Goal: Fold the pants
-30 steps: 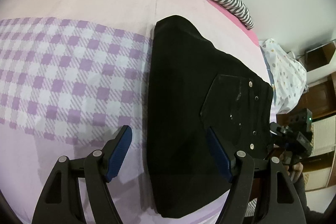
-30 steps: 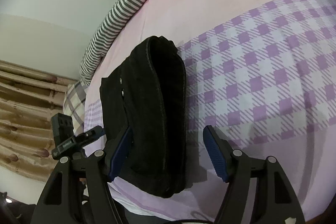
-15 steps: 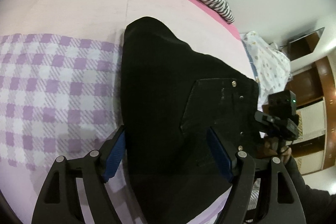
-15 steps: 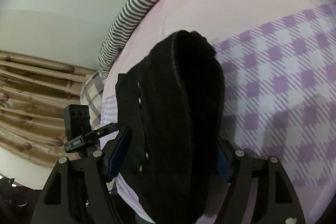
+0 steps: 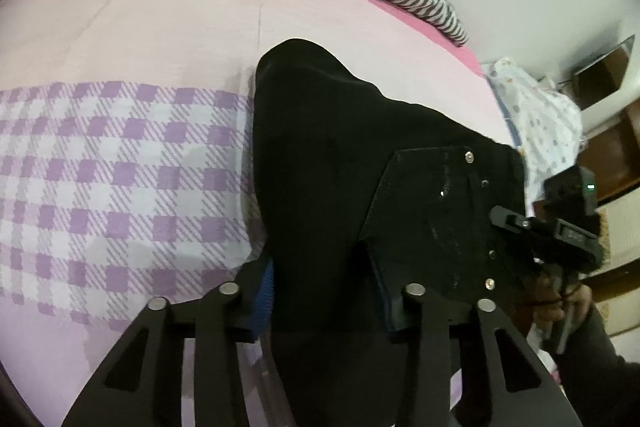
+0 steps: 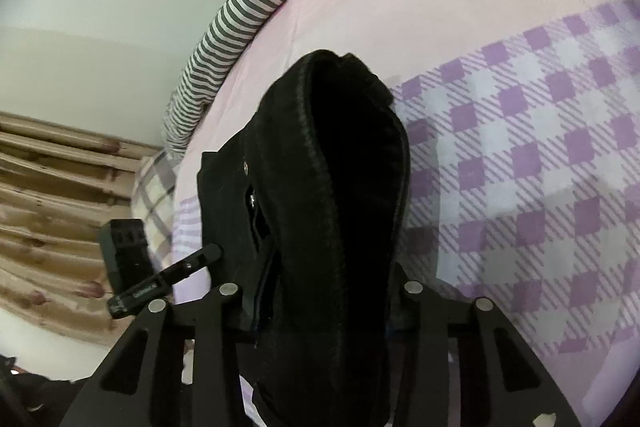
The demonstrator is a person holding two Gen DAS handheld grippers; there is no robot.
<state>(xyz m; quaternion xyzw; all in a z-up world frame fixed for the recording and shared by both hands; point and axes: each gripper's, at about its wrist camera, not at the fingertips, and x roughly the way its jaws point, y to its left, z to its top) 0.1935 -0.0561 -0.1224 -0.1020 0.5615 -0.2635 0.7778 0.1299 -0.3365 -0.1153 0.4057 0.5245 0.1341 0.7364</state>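
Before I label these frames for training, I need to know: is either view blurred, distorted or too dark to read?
Left wrist view: sharp, fisheye-curved edges, the black pants lose fold detail, though pocket rivets glint. Right wrist view: curtain slightly smeared, pants nearly featureless black, checked bedsheet evenly lit.

The black pants (image 6: 332, 211) are hiding the right gripper's (image 6: 324, 303) pads and running past the bottom edge beneath it.
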